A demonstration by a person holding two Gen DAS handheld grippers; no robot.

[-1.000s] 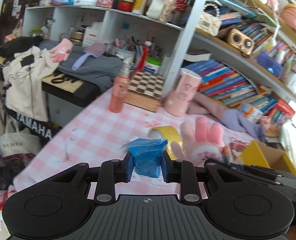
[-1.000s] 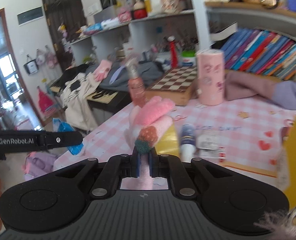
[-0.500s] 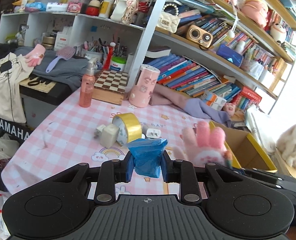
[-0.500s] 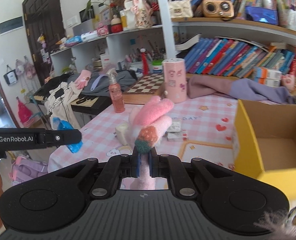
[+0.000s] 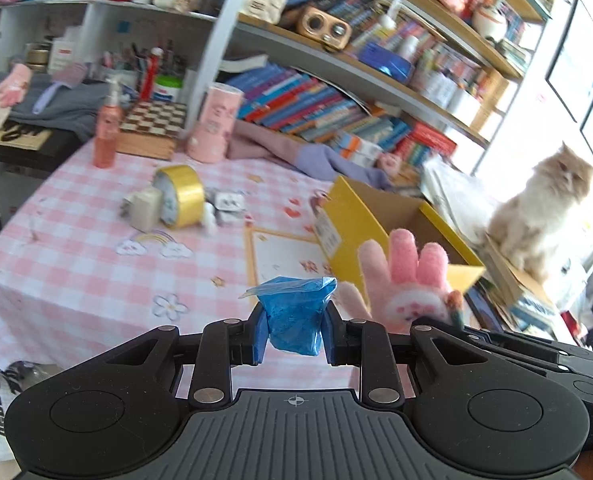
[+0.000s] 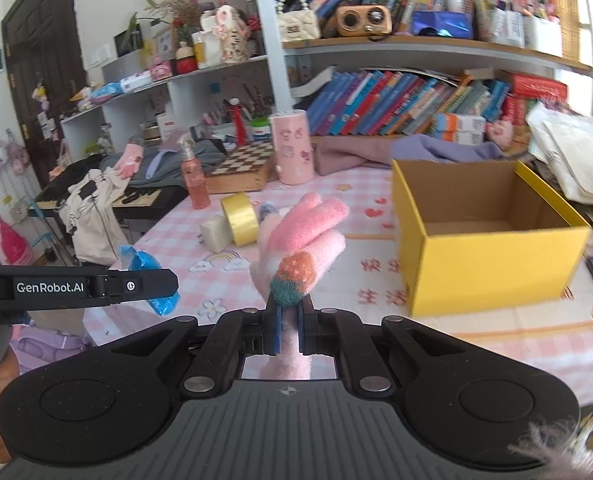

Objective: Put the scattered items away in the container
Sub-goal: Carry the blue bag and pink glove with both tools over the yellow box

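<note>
A: Both tongs are full. The left gripper (image 5: 294, 330) is clamped on a crumpled blue bag (image 5: 294, 320), and the right gripper (image 6: 289, 326) is pinched tight on the cuff of a pink glove (image 6: 300, 236).

B: And the yellow box (image 6: 484, 256)?

A: Open and empty on the checked tablecloth (image 6: 376, 276), ahead and to the right of the glove. I'd carry each item right over the opening before letting go — the glove is floppy and the bag light, so a release at the rim could spill either outside.

B: What's changed from a second ago?

A: Both views have swung round from the spray bottle (image 6: 194, 178) side toward the box. The grips haven't altered. A cat (image 5: 544, 208) now shows beyond the box, and the tape roll (image 6: 240, 218) and plug (image 6: 214, 234) still wait on the table.
</note>
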